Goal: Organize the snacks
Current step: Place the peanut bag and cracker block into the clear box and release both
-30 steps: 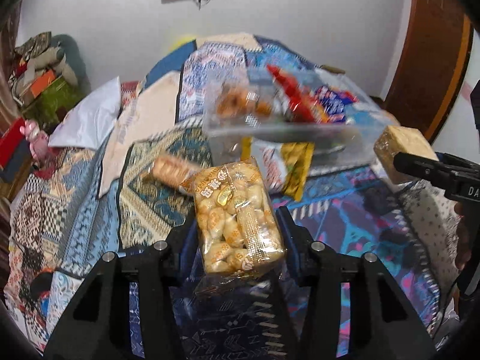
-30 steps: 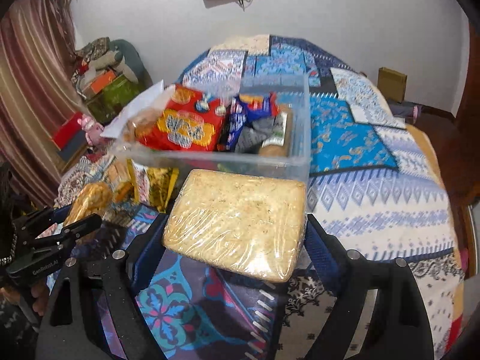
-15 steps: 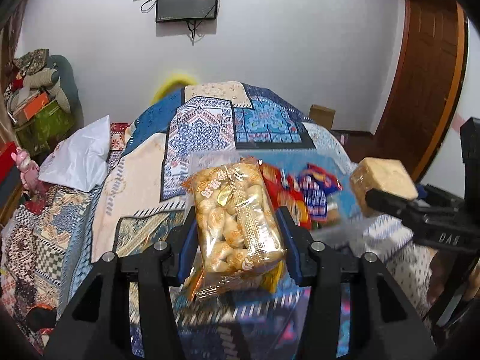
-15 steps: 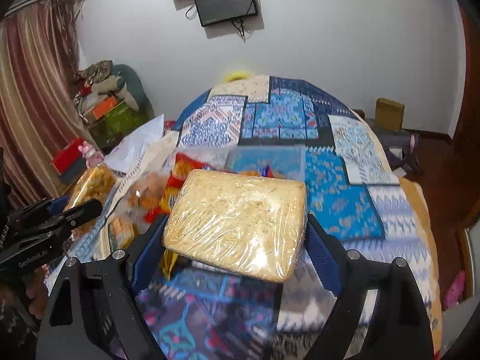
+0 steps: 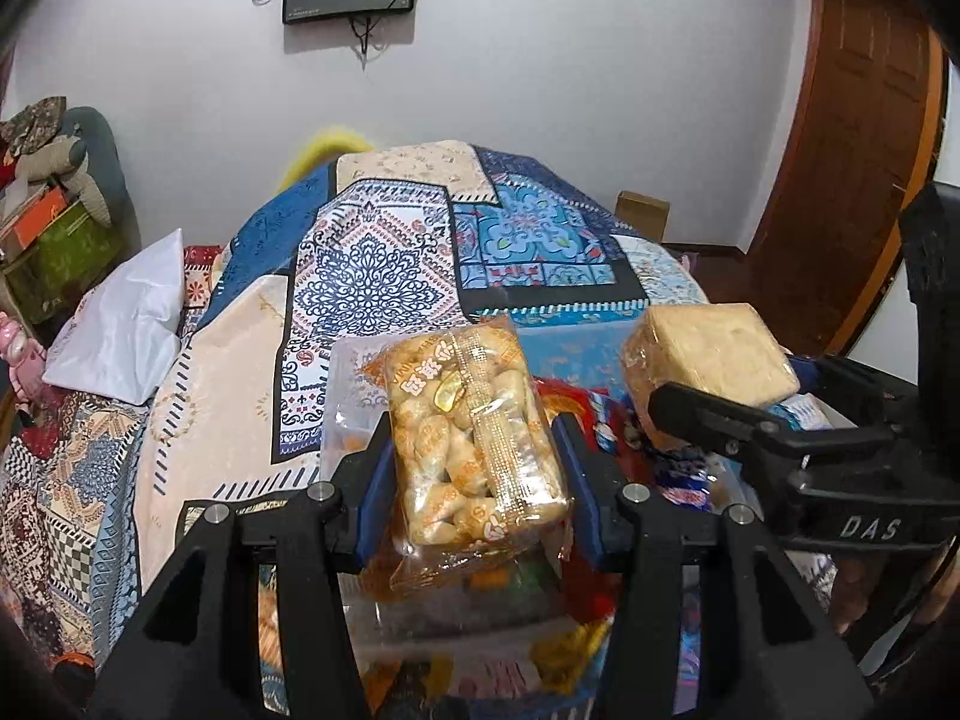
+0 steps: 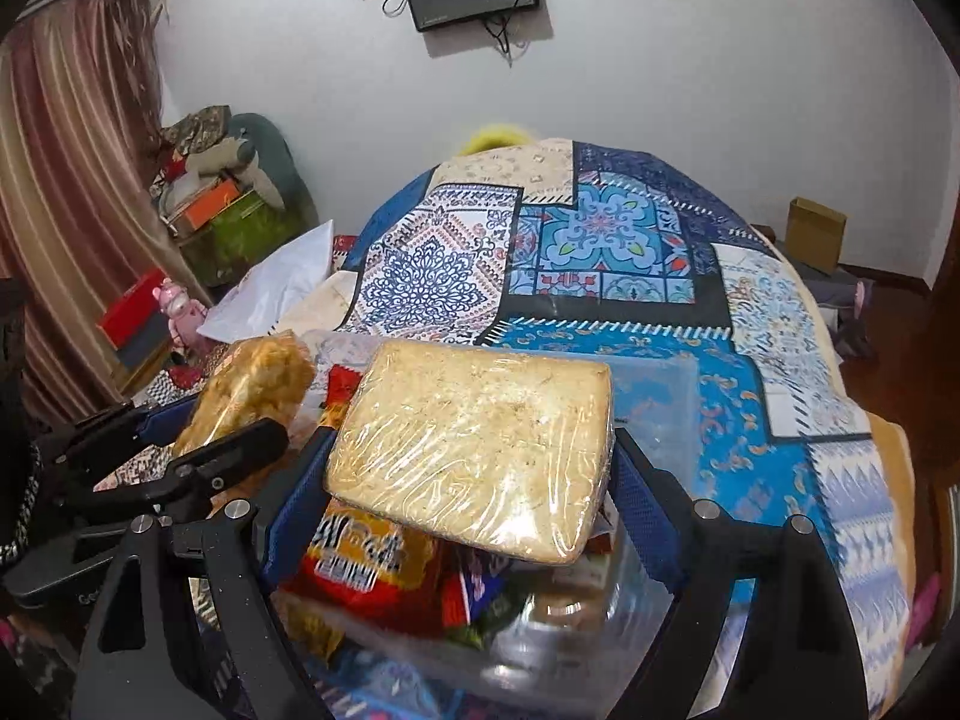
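My left gripper [image 5: 474,450] is shut on a clear bag of small golden biscuits [image 5: 474,426], held above a clear plastic bin [image 5: 342,384]. To its right the other gripper carries a wrapped pale cake block [image 5: 708,360]. In the right wrist view my right gripper [image 6: 468,450] is shut on that flat wrapped cake block [image 6: 474,438], which hangs over the clear bin [image 6: 660,396]. A red snack pack [image 6: 360,558] and other wrappers lie in the bin below. The left gripper with the biscuit bag [image 6: 252,384] shows at the left.
The bin sits on a bed with a blue patchwork quilt [image 6: 600,240]. A white pillow [image 5: 126,324] lies at the left. Boxes and clutter [image 6: 222,216] stand by a curtain. A brown door [image 5: 864,120] is on the right, and a small cardboard box [image 6: 816,234] on the floor.
Both grippers have moved forward and slightly up with their snacks, from in front of the bin to over it. More wall and the screen now show above.
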